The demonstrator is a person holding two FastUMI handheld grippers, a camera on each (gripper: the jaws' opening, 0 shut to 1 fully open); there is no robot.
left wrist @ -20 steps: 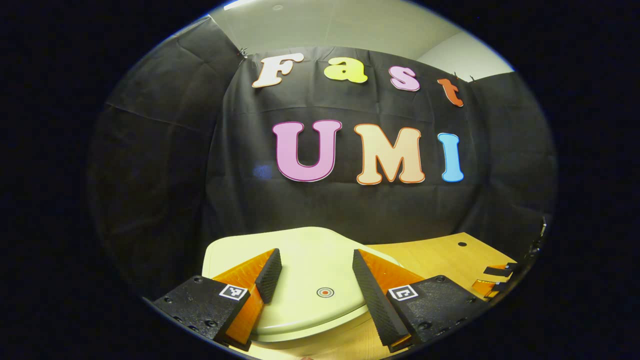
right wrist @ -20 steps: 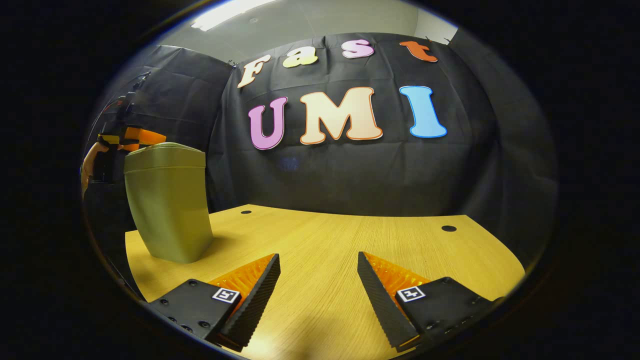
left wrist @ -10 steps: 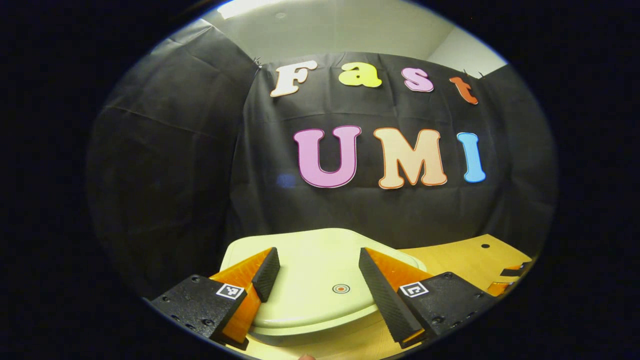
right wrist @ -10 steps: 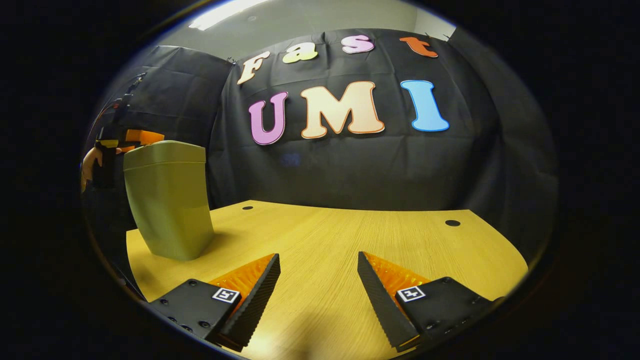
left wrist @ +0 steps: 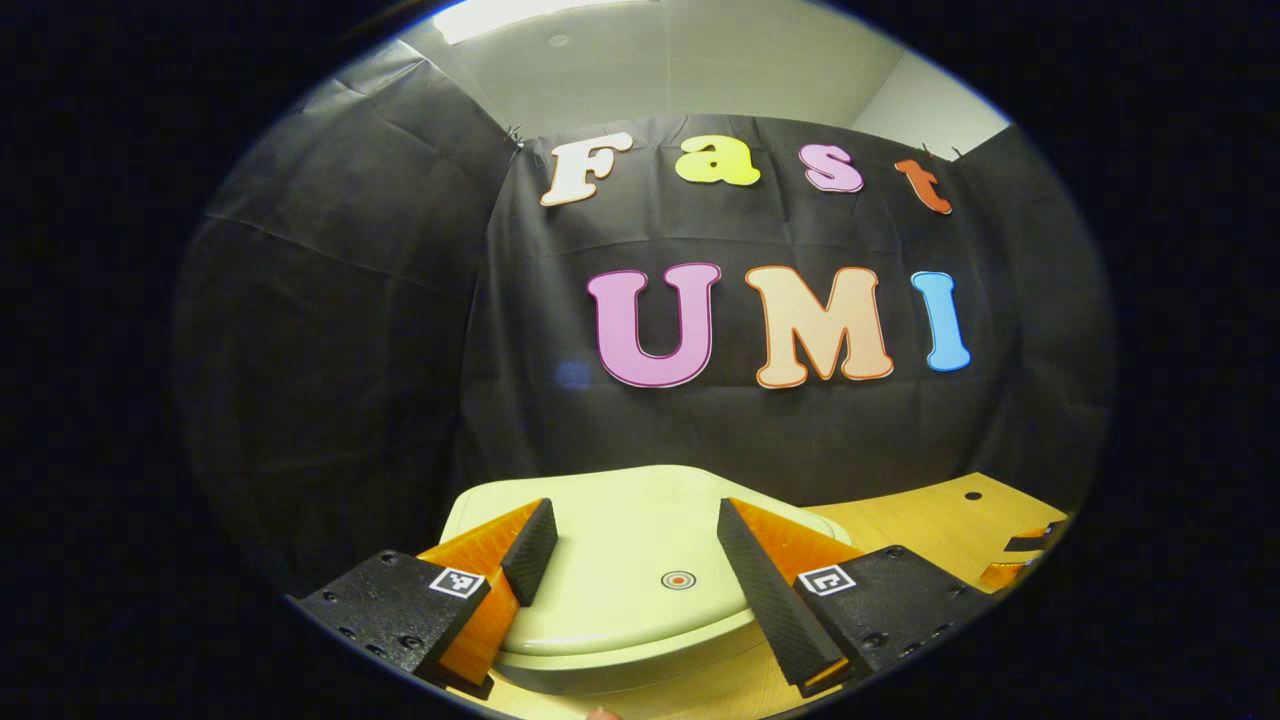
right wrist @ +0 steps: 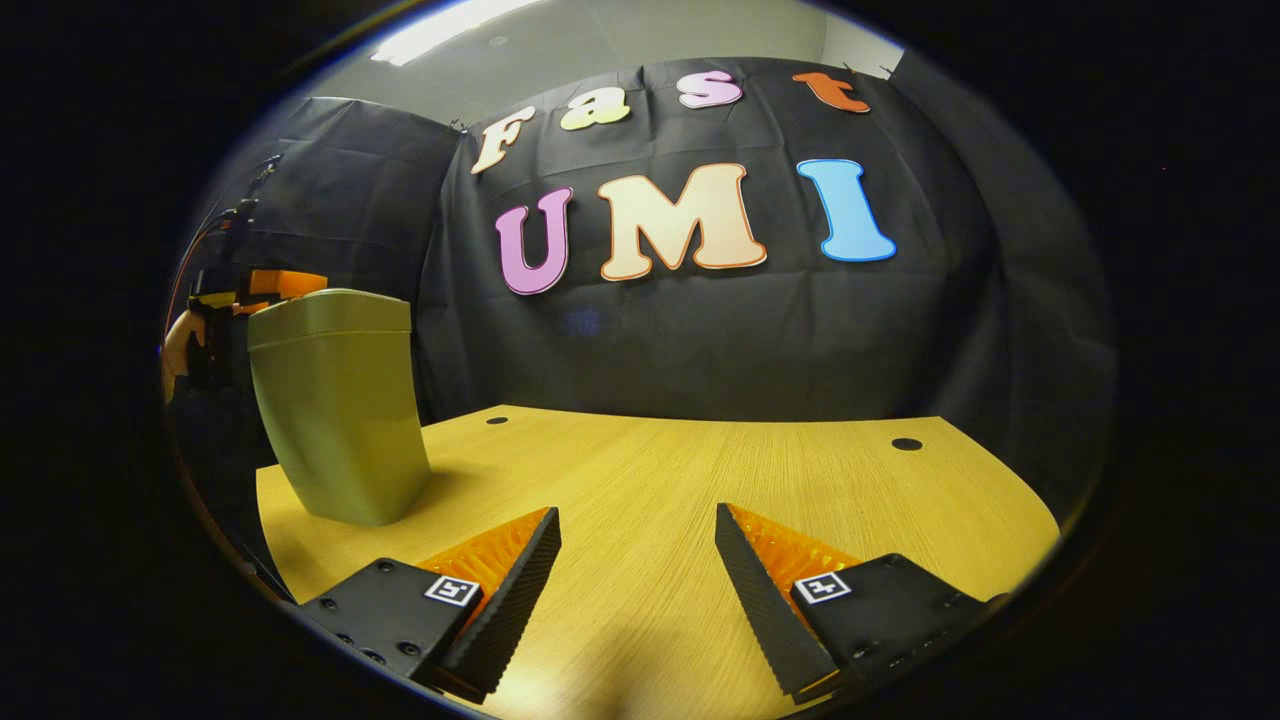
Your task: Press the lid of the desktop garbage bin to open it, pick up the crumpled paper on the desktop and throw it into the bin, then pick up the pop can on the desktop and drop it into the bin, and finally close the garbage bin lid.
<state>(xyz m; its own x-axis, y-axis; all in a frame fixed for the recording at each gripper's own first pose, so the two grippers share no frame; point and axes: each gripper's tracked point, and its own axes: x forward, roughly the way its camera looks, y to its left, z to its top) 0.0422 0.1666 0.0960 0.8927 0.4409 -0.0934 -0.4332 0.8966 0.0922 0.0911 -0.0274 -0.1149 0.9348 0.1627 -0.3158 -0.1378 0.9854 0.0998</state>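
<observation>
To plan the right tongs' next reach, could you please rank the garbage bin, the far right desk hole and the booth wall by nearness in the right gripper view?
1. Garbage bin, left, on the desk.
2. Desk hole, far right edge.
3. Booth wall, behind the desk.

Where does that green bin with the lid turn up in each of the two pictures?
Left gripper view: the bin's lid lies bottom centre, just beyond the open left gripper.
Right gripper view: the bin stands upright at the left, on the wooden desk.
Shared landmark: the desk's small dark hole.
</observation>
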